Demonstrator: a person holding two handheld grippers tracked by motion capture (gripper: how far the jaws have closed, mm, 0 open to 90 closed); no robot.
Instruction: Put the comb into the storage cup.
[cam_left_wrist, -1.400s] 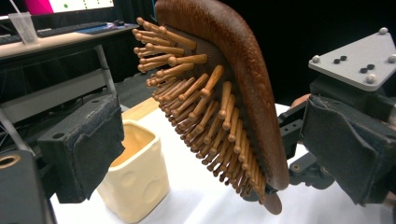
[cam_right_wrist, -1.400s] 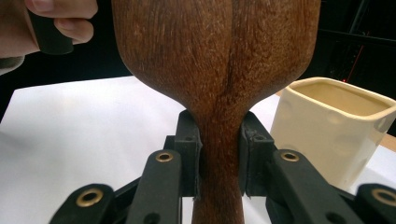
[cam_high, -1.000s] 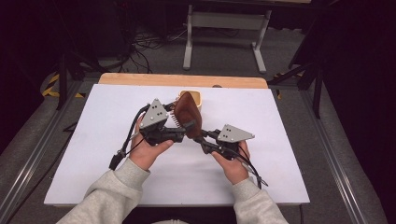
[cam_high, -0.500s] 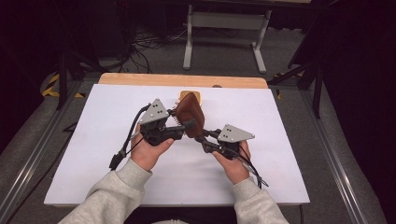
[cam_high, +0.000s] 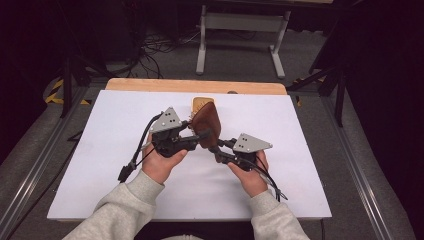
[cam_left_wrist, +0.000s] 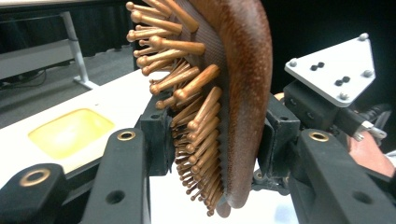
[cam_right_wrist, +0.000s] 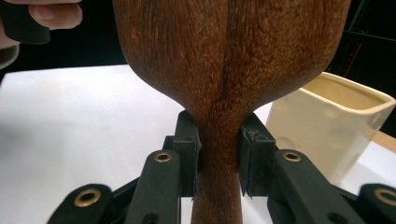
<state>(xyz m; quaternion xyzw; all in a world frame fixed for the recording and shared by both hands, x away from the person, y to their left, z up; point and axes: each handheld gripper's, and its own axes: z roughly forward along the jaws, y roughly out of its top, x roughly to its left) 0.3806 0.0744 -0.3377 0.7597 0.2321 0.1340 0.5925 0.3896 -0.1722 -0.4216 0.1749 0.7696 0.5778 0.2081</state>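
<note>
Brown wooden paddle hairbrush with wooden pegs (cam_high: 206, 126) is held in the air above the middle of the white table top (cam_high: 100, 165), clear of the surface. Its long axis slants from the handle, low and toward the person's right, up to the head, which points away toward the far edge.

Right gripper (cam_high: 219, 150) is clenched on the narrow neck of the handle; the right gripper view has both pads pressed to the wood (cam_right_wrist: 219, 140). Left gripper (cam_high: 200, 136) has just been closing and now grasps the head across its thickness, one pad among the pegs, the other on the smooth back (cam_left_wrist: 243, 93).

Both hands are equally close; the brush bridges them.

Cream square ceramic holder (cam_high: 202, 102) stands just beyond the brush head, near the far wooden edge strip (cam_high: 150, 85). It is the only obstacle.

Open table lies left, right and toward the person. A forward move has little room before the holder's rim.
</note>
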